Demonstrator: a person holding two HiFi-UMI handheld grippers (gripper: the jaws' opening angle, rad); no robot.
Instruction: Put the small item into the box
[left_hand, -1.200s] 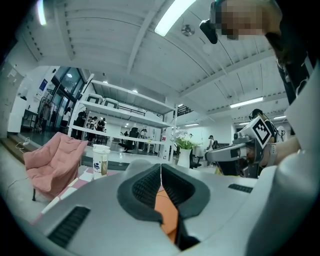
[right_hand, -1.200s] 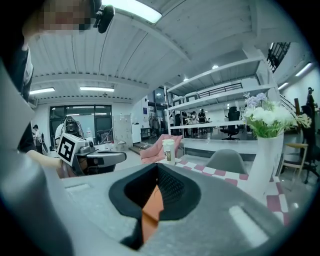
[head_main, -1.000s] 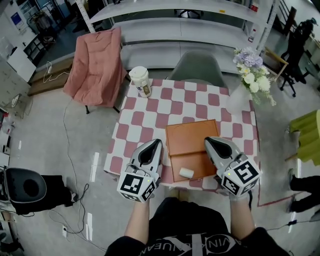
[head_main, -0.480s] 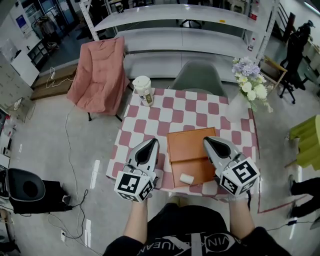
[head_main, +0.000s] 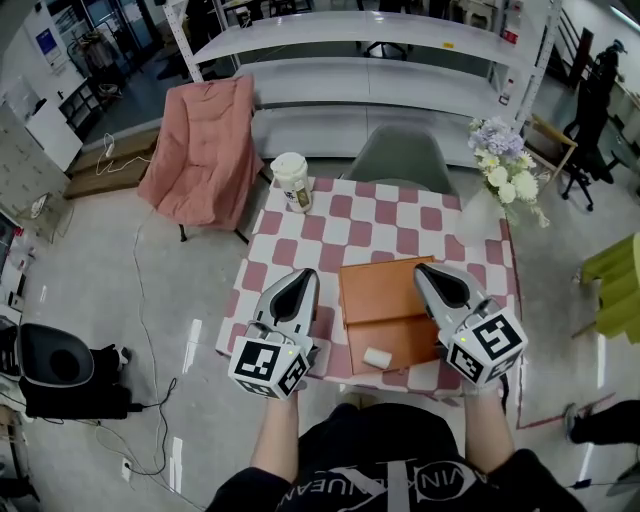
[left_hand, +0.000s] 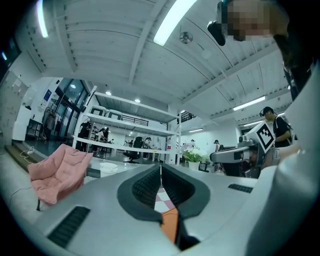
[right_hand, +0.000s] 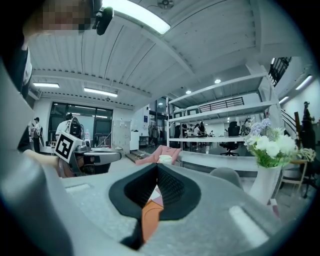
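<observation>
2 grippers: held side by side above the near edge of the table, 1 in each hand, marker cubes turned toward the person.
Left gripper: jaws closed together, nothing gripped. It is placed just left of the box, over the checked top. In the left gripper view the ribbed pads are seen to meet at the tip.
Right gripper: jaws likewise closed on nothing, as shown in the right gripper view. It is placed over the right edge of the box.
Box: orange, flat, opened into 2 halves, laid on the near right part of the table.
Small item: white, oblong, laid in the near half of the box, between the 2 grippers and touched by neither.
Table: covered in pink and white checks.
Paper cup: stood upright at the far left corner of the table.
Vase of flowers: set at the far right corner.
Grey chair: pushed in at the far side.
Pink chair: on the floor, well to the left.
</observation>
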